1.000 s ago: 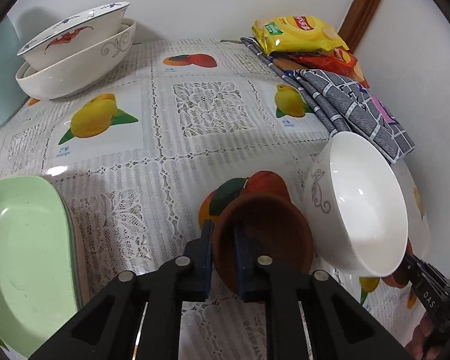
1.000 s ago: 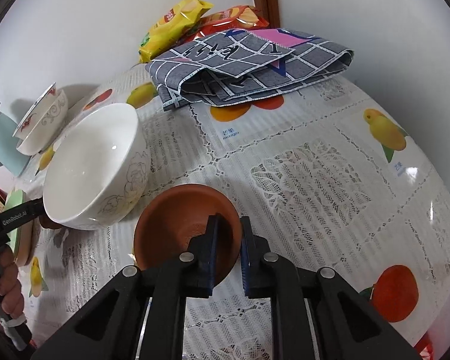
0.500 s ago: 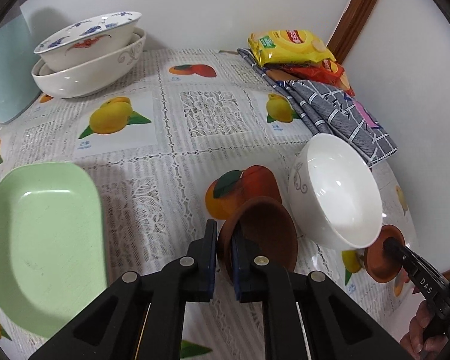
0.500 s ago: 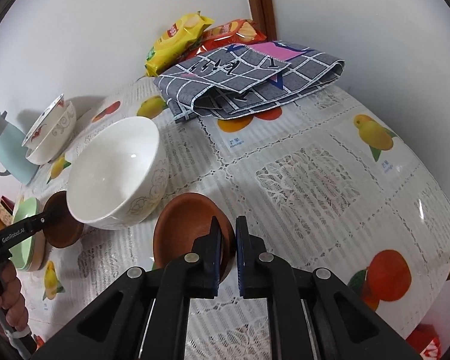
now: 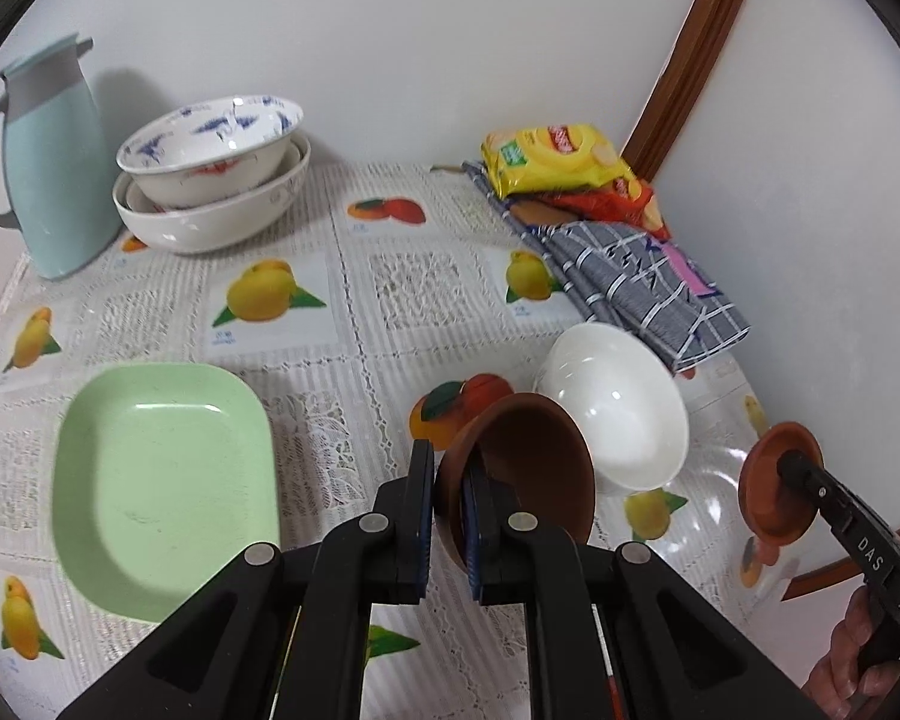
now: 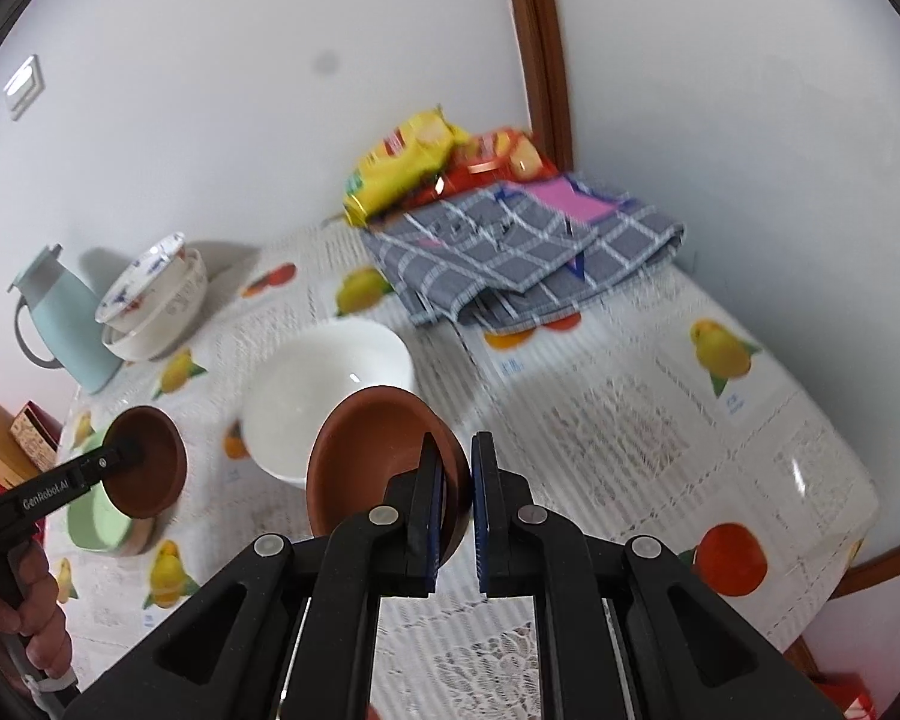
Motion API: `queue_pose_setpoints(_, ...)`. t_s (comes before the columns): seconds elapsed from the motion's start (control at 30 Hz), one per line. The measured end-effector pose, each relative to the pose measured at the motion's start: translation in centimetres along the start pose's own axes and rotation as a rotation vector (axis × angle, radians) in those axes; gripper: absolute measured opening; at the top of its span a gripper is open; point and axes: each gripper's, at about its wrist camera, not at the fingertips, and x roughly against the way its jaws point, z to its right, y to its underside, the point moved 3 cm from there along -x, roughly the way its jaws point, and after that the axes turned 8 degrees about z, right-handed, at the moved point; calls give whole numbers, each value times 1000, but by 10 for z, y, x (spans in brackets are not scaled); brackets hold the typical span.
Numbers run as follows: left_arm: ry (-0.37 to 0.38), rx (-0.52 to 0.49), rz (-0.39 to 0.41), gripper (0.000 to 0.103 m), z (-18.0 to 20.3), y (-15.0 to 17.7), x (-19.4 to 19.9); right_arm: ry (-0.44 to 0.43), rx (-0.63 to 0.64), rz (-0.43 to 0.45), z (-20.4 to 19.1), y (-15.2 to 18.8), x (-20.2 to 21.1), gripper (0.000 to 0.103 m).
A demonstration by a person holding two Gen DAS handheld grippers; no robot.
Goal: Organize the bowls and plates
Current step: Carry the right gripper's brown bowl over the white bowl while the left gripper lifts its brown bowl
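Both brown bowls were off the surface (image 5: 390, 312), each rim pinched by L gripper (image 5: 448, 516) and R gripper (image 6: 457, 507) fingers; white bowl (image 5: 624, 414) sat betw. them, green plate (image 5: 162, 492) nearer L.

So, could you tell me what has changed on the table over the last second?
Both brown bowls have risen off the tablecloth: the left gripper keeps its brown bowl pinched by the rim, and the right gripper likewise lifts its own brown bowl. Nothing was released. The white bowl, green plate, stacked bowls, jug, cloth and snack bags stayed put.
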Motion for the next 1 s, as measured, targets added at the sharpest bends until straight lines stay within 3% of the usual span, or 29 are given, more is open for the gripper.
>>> queue_pose_setpoints(0.53,-28,21,60,9,-10,-10,49,-71,47,50,-49,-19,25,9)
queue_pose_setpoints(1.0,-65,54,68,9,-18,-13,41,-91,61,10,-52,-21,-8,9)
